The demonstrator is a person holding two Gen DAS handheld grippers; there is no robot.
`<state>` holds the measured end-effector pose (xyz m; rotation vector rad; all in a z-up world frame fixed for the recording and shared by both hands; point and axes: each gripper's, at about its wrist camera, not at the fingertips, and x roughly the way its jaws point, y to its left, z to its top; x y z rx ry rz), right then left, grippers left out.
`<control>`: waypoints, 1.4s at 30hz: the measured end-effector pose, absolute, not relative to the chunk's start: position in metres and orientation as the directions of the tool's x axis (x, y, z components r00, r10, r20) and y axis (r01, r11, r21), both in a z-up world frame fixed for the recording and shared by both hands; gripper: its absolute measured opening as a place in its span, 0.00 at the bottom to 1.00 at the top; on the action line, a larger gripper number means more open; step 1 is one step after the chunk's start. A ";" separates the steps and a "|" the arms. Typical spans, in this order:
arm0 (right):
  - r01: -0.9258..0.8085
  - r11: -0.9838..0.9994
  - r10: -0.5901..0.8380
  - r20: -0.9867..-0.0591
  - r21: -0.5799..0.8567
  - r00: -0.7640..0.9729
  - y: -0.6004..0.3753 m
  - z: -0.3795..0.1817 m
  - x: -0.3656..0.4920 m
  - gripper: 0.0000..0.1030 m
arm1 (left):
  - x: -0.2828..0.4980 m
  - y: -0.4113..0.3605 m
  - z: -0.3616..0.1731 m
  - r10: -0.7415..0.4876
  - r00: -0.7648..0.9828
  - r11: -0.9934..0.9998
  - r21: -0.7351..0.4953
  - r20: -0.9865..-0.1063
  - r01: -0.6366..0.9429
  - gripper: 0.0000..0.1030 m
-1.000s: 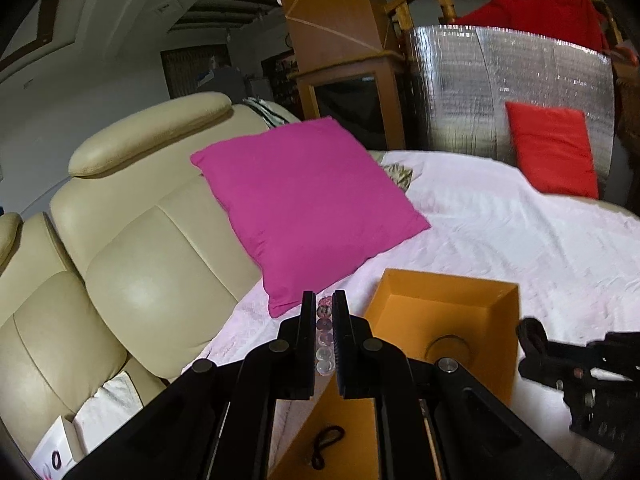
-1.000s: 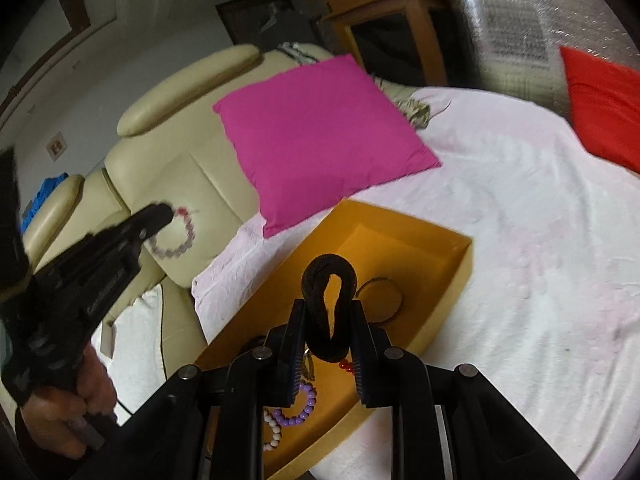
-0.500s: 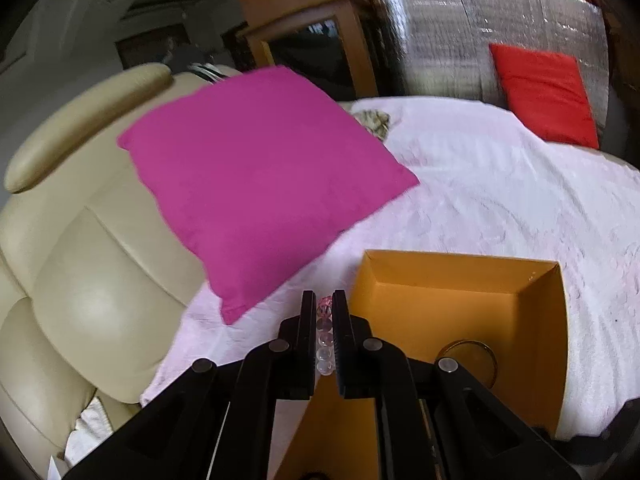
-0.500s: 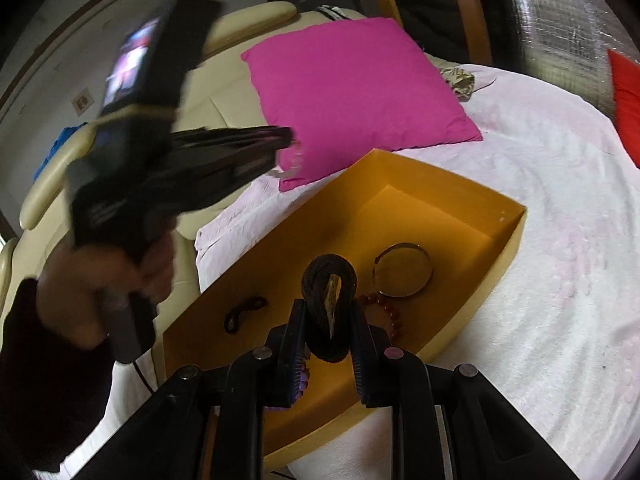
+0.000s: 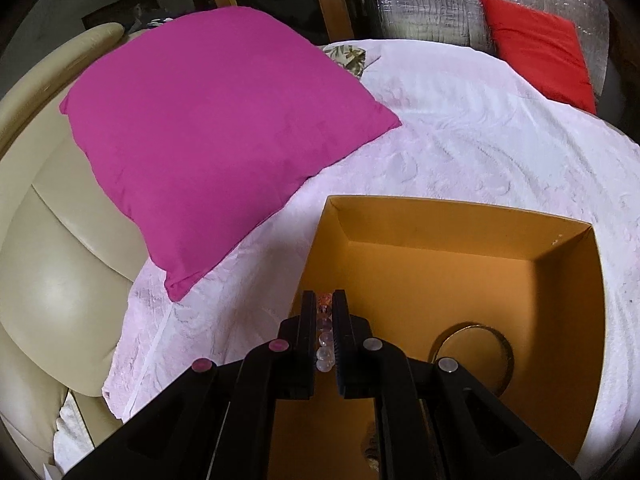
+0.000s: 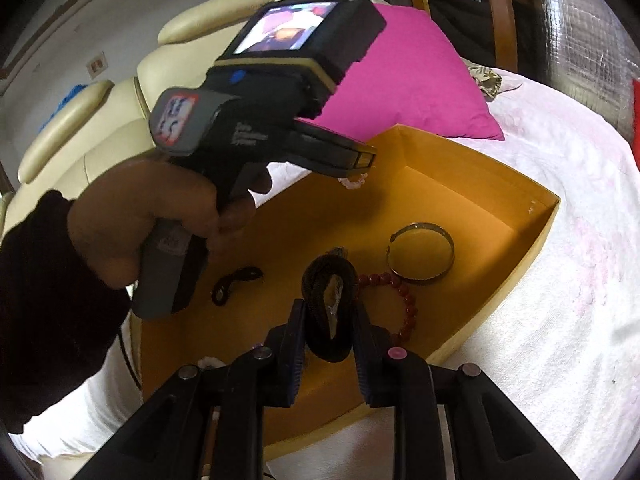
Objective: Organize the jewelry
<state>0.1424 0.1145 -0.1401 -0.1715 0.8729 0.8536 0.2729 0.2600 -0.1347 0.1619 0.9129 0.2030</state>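
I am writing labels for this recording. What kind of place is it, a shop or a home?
Most likely a home living room or bedroom: a cream leather sofa, a magenta cushion and a soft surface under a white cover.

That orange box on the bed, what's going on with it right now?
A person is sorting jewelry into the open orange cardboard box on the white bedspread. The left hand-held gripper is shut on a pale pink beaded bracelet above the box. The right hand-held gripper's jaws have just been opening around a black fabric loop. A gold bangle and red beaded bracelet lie inside.
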 end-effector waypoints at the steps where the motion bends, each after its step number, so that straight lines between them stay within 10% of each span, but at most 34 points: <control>1: -0.714 0.673 0.578 -0.738 0.192 0.347 0.114 -0.141 0.142 0.45 | 0.272 0.260 -0.134 0.243 0.593 0.968 0.226 -0.767 -0.104 0.11; 5: -0.708 0.679 0.590 -0.718 0.194 0.370 0.107 -0.132 0.139 0.63 | 0.260 0.257 -0.122 0.286 0.614 0.956 0.267 -0.736 -0.125 0.52; 16: -0.682 0.711 0.597 -0.662 0.173 0.453 0.074 -0.077 0.120 0.63 | 0.184 0.248 -0.048 0.336 0.706 0.939 0.284 -0.623 -0.196 0.73; 42: -0.626 0.767 0.577 -0.577 0.140 0.578 0.016 0.040 -0.011 0.65 | -0.017 0.218 0.048 0.559 0.706 0.828 0.333 -0.435 -0.451 0.87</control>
